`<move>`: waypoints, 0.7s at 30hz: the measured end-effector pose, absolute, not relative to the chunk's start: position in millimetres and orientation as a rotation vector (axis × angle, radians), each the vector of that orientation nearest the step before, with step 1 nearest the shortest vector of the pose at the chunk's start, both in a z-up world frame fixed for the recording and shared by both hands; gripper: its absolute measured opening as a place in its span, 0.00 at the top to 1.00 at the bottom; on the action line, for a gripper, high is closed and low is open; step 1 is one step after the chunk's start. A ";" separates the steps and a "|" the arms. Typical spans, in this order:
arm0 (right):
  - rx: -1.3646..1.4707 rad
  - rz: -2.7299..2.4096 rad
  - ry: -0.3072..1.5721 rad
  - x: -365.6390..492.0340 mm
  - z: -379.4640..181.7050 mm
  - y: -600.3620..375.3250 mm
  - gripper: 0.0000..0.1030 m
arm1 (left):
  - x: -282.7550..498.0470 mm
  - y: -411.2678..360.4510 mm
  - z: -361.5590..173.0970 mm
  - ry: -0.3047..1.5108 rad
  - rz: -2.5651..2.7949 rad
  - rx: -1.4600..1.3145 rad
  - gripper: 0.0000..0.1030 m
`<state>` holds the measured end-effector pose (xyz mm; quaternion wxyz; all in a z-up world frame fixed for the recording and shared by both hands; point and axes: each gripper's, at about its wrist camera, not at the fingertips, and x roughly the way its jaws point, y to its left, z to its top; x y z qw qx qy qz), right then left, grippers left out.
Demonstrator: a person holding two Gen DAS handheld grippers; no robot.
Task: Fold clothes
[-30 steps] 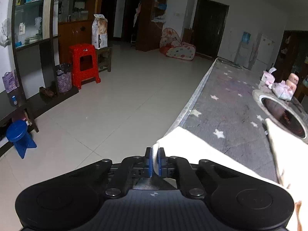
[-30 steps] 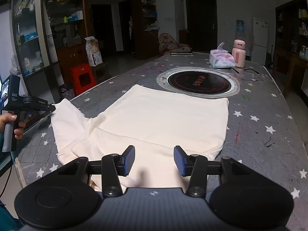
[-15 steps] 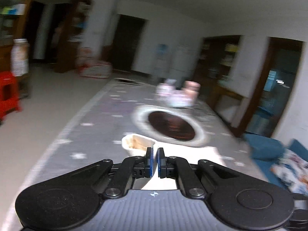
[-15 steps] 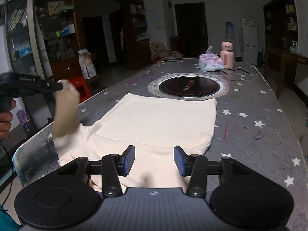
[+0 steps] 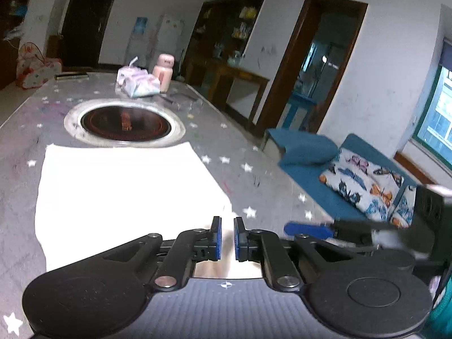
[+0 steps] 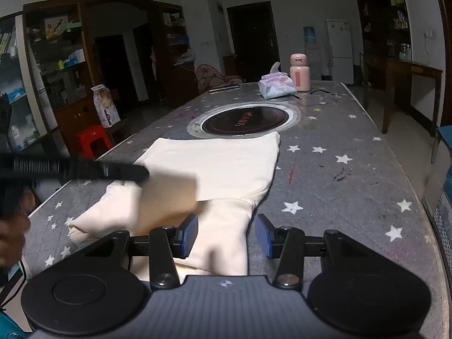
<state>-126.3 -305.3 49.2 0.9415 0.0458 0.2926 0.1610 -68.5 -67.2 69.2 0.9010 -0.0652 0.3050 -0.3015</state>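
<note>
Blue pads of my left gripper [image 5: 226, 238] stand with only a narrow gap between them, and in this gap I see cream cloth, so it grips a piece of the cream garment [image 6: 209, 175]. In the right wrist view the same left gripper [image 6: 141, 173] comes in from the left as a blurred dark bar, and a flap of the cloth, the left sleeve [image 6: 169, 192], hangs from its tip above the body of the garment. My left hand [image 6: 11, 226] is blurred at the left edge of this view.

My right gripper [image 6: 226, 236] is wide apart and holds nothing. Its two pads stand on either side of the right sleeve [image 6: 226, 231], which lies flat on the table [image 6: 353, 186] and points toward me; I cannot tell if the pads touch the cloth. In the left wrist view this gripper [image 5: 308, 230] shows at the right, blurred, just beside the left one.

The garment lies spread on the grey table cover with white stars, its far edge just before the round cooktop [image 6: 243, 120] set into the table. Behind the cooktop are a tissue pack [image 6: 275, 86] and a pink bottle [image 6: 299, 72], near each other. To the right of the table, in the left wrist view, is a blue sofa [image 5: 310, 166] with a butterfly cushion [image 5: 364, 180].
</note>
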 end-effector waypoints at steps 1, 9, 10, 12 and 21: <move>0.092 0.333 0.599 -125.4 49.4 -304.3 0.56 | -70.6 -61.5 68.9 0.625 -0.616 -0.122 0.86; 0.080 0.412 0.667 -107.4 38.9 -281.4 0.57 | -81.3 0.9 49.7 0.658 -0.442 -0.040 0.85; 0.078 0.411 0.677 -106.2 36.0 -278.6 0.57 | -81.2 6.8 44.9 0.675 -0.427 -0.041 0.85; 0.071 0.413 0.692 -103.3 32.7 -274.1 0.58 | -82.1 16.5 35.7 0.704 -0.405 -0.039 0.85; 0.010 0.377 0.725 -92.5 27.9 -265.5 0.85 | -87.3 27.2 26.4 0.722 -0.384 0.000 0.83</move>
